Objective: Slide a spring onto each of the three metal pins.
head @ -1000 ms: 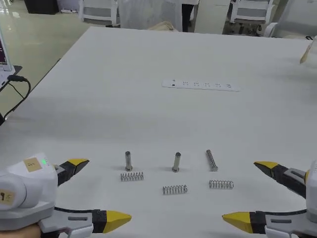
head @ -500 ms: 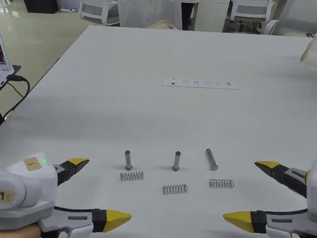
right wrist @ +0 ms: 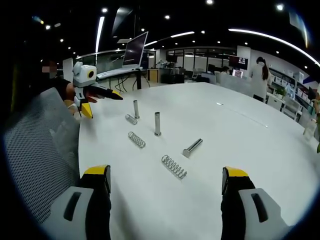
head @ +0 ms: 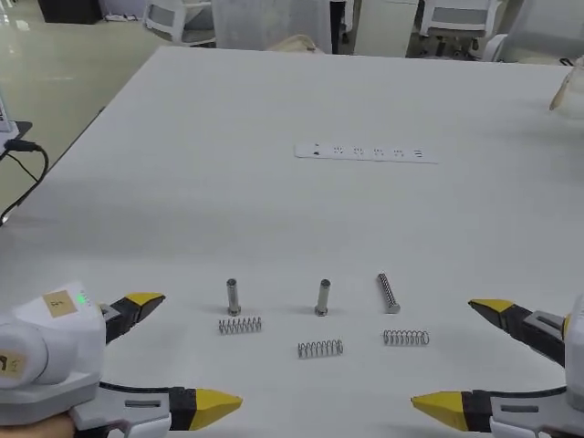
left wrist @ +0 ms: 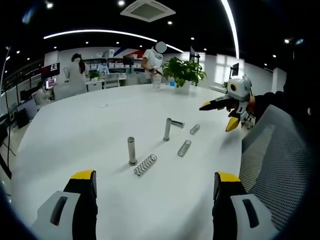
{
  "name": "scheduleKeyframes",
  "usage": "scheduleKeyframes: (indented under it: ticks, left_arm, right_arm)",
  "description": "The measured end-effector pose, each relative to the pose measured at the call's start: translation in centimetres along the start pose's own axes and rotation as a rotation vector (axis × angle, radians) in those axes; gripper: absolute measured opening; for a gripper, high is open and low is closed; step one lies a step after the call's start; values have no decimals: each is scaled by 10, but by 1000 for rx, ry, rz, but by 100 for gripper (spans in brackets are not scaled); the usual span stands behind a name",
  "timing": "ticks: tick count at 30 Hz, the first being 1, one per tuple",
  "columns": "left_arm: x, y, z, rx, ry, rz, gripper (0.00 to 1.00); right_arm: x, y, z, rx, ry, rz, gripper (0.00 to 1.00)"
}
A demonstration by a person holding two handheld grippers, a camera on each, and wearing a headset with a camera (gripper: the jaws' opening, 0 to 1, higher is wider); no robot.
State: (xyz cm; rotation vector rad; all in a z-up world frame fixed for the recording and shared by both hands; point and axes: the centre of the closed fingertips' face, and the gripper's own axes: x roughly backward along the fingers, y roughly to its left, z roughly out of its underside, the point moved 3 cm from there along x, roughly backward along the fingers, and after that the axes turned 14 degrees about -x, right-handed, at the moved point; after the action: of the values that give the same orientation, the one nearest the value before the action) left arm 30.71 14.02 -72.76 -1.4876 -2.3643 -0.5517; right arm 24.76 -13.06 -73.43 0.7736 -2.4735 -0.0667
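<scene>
The big white table (head: 274, 210) has 3 metal pins in a row near the front edge. The L pin (head: 233, 297) & the mid pin (head: 323, 297) stand up straight. The R pin (head: 388, 294) lies flat on its side, fat end toward the person.

There are 3 springs too. All lie flat on the table, none on a pin yet. The L spring (head: 240, 326) is just in front of the L pin; can't tell if they touch. The mid spring (head: 320, 348) is in front of the mid pin w/ a small gap. The R spring (head: 406, 338) is near the R pin's fat end, a bit to the R.

The L gripper (head: 182, 349) is at the bottom L of the head view. Its yellow-tipped jaws are wide apart & hold nothing. The R gripper (head: 456, 354) is at the bottom R. Its jaws are wide apart too, w/ nothing btw them. The pins & springs sit btw the 2 grippers.

In the L gripper view the L pin & L spring are closest. In the R gripper view the R spring & the flat R pin are closest.

Far back on the table lies a long white power strip (head: 365, 153). A green plant (left wrist: 184, 72) sits at the far end in the L gripper view. A white chair (head: 178, 16) stands past the far edge.
</scene>
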Motion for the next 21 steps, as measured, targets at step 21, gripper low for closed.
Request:
scheduleKeyframes:
  ticks: [21]
  left_arm:
    - [0, 0, -4, -7, -13, -1, 95]
  right_arm:
    - [4, 0, -2, 3, -2, 8, 91]
